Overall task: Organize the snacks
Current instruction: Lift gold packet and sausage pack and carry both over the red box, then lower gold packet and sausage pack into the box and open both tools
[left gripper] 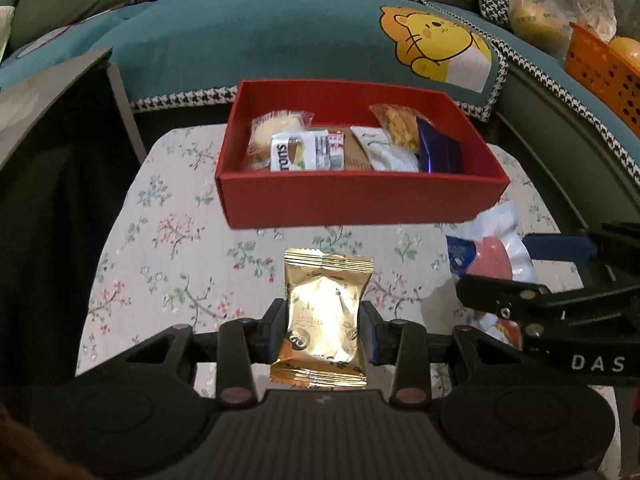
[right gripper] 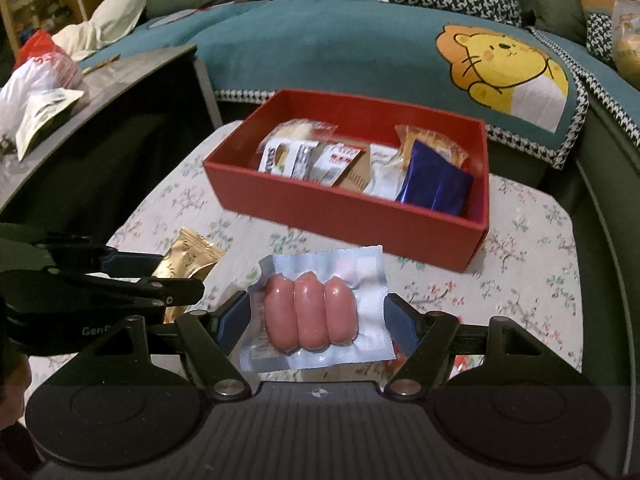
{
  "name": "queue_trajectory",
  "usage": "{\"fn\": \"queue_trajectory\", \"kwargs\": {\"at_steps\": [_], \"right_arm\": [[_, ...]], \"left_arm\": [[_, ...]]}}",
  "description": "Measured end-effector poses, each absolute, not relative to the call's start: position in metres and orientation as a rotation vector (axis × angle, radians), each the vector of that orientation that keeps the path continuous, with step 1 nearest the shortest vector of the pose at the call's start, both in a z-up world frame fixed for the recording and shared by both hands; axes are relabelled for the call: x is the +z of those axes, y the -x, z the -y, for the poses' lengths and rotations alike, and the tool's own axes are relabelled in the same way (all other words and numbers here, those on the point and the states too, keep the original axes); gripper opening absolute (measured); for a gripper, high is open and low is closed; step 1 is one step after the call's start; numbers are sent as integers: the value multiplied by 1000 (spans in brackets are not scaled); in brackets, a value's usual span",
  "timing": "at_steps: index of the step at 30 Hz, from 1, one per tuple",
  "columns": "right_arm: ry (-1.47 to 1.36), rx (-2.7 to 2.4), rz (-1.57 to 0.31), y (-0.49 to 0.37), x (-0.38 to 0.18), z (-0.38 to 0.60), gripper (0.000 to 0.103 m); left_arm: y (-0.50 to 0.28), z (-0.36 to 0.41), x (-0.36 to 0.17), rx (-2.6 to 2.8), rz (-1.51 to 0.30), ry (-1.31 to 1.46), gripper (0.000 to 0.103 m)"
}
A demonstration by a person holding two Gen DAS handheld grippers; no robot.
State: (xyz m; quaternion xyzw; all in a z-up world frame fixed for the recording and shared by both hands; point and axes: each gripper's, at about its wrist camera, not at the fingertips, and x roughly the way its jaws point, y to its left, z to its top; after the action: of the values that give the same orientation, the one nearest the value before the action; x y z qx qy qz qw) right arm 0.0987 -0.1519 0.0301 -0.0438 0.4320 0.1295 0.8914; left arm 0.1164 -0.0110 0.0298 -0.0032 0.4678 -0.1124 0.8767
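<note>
My left gripper point(left gripper: 325, 322) is shut on a gold foil snack packet point(left gripper: 325, 312), held just above the flowered tablecloth point(left gripper: 160, 264). My right gripper point(right gripper: 316, 316) is shut on a clear vacuum pack of three pink sausages point(right gripper: 308, 314), lifted off the cloth. Ahead stands a red box point(left gripper: 360, 196), also seen as the red box point(right gripper: 344, 208), holding several wrapped snacks: a pale bun, white sachets, a yellow crisp bag and a blue foil pack point(right gripper: 436, 184). The right gripper and its sausage pack point(left gripper: 496, 256) show at the right of the left wrist view. The left gripper with the gold packet point(right gripper: 184, 260) shows at the left of the right wrist view.
A teal sofa cover with a yellow lion point(right gripper: 504, 68) lies behind the table. A dark side table point(right gripper: 80, 92) with bags stands at the left. An orange basket point(left gripper: 604, 76) and plastic bags sit on the sofa at the right.
</note>
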Motion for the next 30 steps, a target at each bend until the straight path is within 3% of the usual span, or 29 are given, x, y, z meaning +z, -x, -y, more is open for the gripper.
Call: {"fn": "queue_trajectory", "kwargs": {"at_steps": [30], "right_arm": [[-72,193,-797,-199,45,185,78]], "left_arm": [[-235,44,53,-172,-880,-24,68]]}}
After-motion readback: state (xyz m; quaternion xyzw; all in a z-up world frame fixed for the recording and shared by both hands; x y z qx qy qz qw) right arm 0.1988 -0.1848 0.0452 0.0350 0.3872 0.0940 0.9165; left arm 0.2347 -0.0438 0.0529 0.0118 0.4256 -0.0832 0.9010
